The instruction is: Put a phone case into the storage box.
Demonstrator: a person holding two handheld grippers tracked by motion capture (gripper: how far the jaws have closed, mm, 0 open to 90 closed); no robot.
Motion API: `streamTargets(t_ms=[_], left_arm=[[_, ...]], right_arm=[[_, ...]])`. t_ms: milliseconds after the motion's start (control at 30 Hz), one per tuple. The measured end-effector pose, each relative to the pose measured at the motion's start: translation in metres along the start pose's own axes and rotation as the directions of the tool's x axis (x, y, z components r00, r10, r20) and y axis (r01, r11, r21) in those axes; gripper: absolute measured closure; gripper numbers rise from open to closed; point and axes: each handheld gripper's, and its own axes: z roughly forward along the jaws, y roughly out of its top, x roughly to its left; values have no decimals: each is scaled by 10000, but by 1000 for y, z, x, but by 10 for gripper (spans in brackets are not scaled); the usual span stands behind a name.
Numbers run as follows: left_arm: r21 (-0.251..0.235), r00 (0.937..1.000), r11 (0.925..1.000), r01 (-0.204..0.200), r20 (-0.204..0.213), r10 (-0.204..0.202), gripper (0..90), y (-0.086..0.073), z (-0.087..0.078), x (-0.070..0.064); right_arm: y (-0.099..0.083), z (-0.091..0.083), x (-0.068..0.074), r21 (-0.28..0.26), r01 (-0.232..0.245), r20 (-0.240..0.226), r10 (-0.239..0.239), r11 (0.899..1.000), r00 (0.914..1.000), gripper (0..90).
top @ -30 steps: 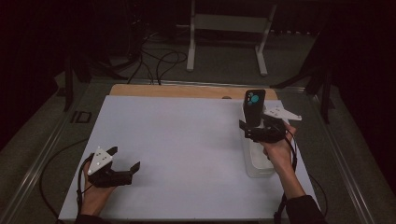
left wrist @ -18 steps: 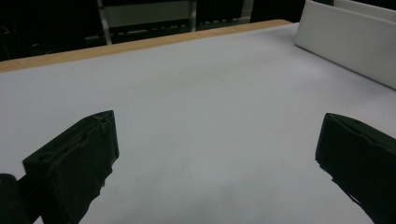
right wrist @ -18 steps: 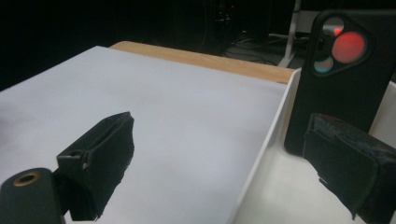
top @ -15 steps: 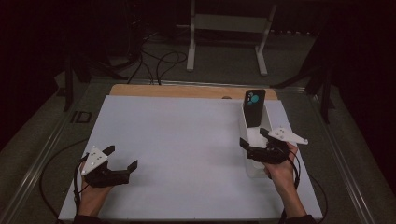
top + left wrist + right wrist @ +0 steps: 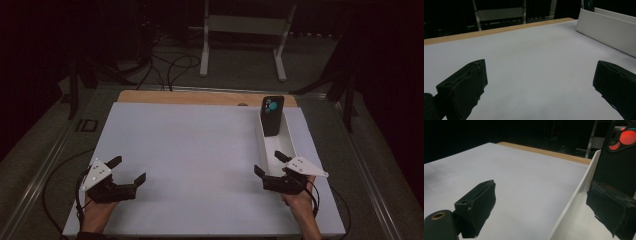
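Left gripper [image 5: 125, 172] rests low at the near left corner of the white mat [image 5: 200, 150], jaws spread wide and holding nothing; its own view looks between the 2 black jaws across bare mat toward the tray's [image 5: 606, 27] long white wall, so it seems parked out of the way, well apart from the work. Across the mat, the right gripper [image 5: 270, 165] sits at the near end of the tray [image 5: 287, 142], also wide and empty, with 1 jaw outside the tray's left wall and the other over its floor, straddling that wall. In the right gripper view the wall [image 5: 574, 200] runs up between the jaws, and the phone [image 5: 619, 157] stands beyond the right jaw. From above, the phone [image 5: 272, 116] is upright at the tray's far end, leaning on the end wall, camera side facing the person, clear of both grippers. Propped like that, the narrow tray likely keeps it from sliding flat. My judgement is that the phone has been set down and released, and the right hand [image 5: 300, 202] is near the table edge with nothing left to grip.
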Motion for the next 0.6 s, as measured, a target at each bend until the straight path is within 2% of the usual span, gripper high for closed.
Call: streamTargets(t_ms=[167, 333, 600], left_arm=[[-61, 9999, 9999, -146, 53, 146, 0, -1, 0, -2], [67, 9995, 9995, -300, 93, 299, 0, -2, 3, -5], [185, 9996, 9995, -269, 100, 268, 0, -4, 7, -6]], right_arm=[[-6, -8, 1, -230, -88, -33, 87, 9997, 10000, 89], [-8, -10, 3, -235, 92, 14, -92, 9997, 10000, 89], [-10, -12, 3, -242, 182, 1, -182, 9995, 9998, 89]])
